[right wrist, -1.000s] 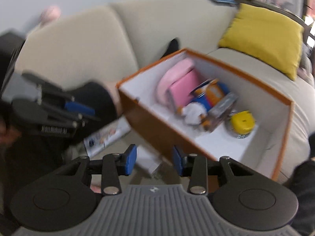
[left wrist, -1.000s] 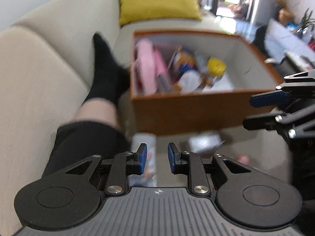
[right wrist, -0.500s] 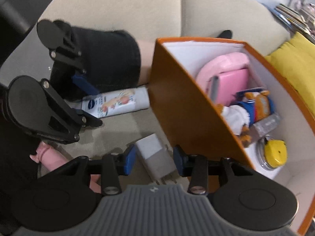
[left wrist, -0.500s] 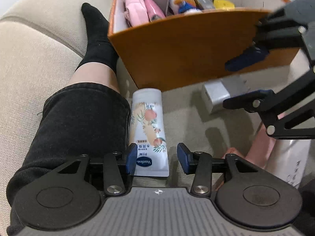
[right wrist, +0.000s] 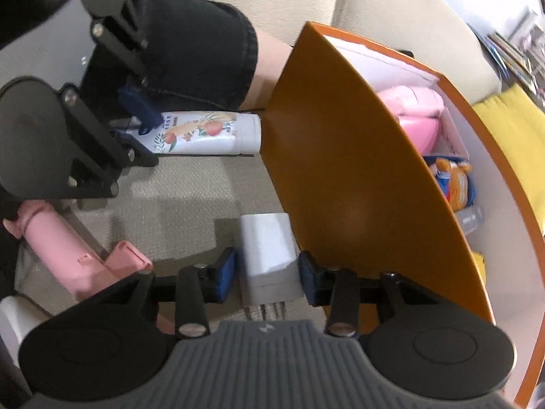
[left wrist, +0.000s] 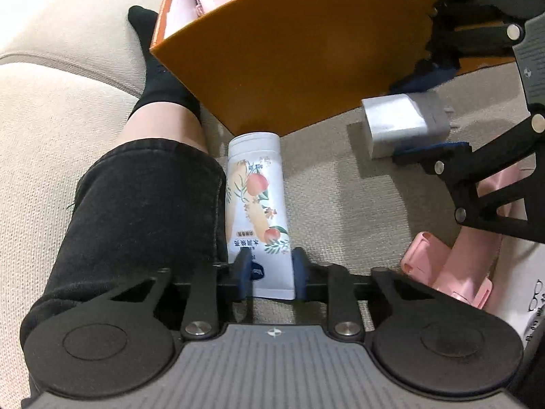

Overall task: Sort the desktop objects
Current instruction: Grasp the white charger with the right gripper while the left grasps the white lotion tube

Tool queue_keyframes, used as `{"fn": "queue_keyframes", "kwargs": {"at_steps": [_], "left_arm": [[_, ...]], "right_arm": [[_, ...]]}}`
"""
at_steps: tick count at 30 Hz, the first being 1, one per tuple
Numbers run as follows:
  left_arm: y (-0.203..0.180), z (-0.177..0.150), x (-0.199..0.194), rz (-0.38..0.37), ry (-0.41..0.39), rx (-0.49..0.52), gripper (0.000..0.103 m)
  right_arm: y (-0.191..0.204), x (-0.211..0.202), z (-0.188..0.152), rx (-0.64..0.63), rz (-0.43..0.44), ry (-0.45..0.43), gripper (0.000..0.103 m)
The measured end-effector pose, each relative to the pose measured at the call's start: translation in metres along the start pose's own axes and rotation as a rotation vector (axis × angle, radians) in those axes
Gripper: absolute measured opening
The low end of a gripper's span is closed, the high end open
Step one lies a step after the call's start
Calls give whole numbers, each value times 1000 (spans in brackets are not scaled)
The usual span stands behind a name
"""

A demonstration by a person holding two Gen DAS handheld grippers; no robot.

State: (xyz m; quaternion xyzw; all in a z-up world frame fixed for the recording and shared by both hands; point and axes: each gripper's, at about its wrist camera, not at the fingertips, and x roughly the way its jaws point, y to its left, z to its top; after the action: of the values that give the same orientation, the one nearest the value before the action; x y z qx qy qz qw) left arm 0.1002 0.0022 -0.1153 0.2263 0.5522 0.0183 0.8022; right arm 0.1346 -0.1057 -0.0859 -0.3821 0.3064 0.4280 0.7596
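The left claw (left wrist: 269,277) sits low in the centre of the left wrist view with its blue pads pressed against the crimped end of a white lotion tube (left wrist: 259,211); its jaws have just been closing, and the tube is now pinched between them. The tube, printed with peaches and leaves, lies flat on the beige sofa cushion (left wrist: 340,184) and runs up the frame, its cap end touching the front wall of an orange box (left wrist: 306,51) that fills the upper middle. Along the tube's left side lies a person's leg (left wrist: 160,126) in black shorts and a black sock. In the right wrist view the right claw (right wrist: 267,277) is at lower centre, narrowly parted around a white charger plug (right wrist: 269,259): the right pad touches the charger's side, while a thin gap shows beside the left pad, so no firm grip can be told. The charger lies on the cushion with its metal prongs pointing down the frame toward the camera, just beside the box's orange wall. To the lower left of it lies a pink plastic gadget (right wrist: 78,255) on the cushion. At the left of this view the left claw reappears, clamped on the tube's end. To the right, the box's white interior holds pink items (right wrist: 419,109) at the top and a blue and orange toy (right wrist: 453,184) below them; a yellow cushion (right wrist: 511,129) shows past the box's rim.
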Motion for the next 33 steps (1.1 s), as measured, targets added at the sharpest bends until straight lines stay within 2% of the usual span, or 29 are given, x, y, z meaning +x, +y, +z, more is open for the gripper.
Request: {"fn": "queue_keyframes", "kwargs": {"at_steps": [7, 13, 18, 22, 30, 33], "left_arm": [[16, -13, -34, -32, -120, -58, 11], [36, -19, -75, -100, -233, -117, 10], [40, -7, -70, -124, -262, -135, 9], [53, 2, -74, -180, -301, -189, 9], [60, 5, -68, -201, -313, -215, 9], [59, 0, -67, -204, -311, -229, 11]], "right_arm": [[-19, -13, -22, 172, 65, -3, 41], [-30, -12, -40, 290, 99, -17, 41], [-34, -15, -47, 358, 122, -34, 42], [-37, -16, -42, 357, 134, -43, 42], [-39, -13, -43, 376, 157, -39, 43], [-44, -11, -45, 399, 163, -35, 45]]}}
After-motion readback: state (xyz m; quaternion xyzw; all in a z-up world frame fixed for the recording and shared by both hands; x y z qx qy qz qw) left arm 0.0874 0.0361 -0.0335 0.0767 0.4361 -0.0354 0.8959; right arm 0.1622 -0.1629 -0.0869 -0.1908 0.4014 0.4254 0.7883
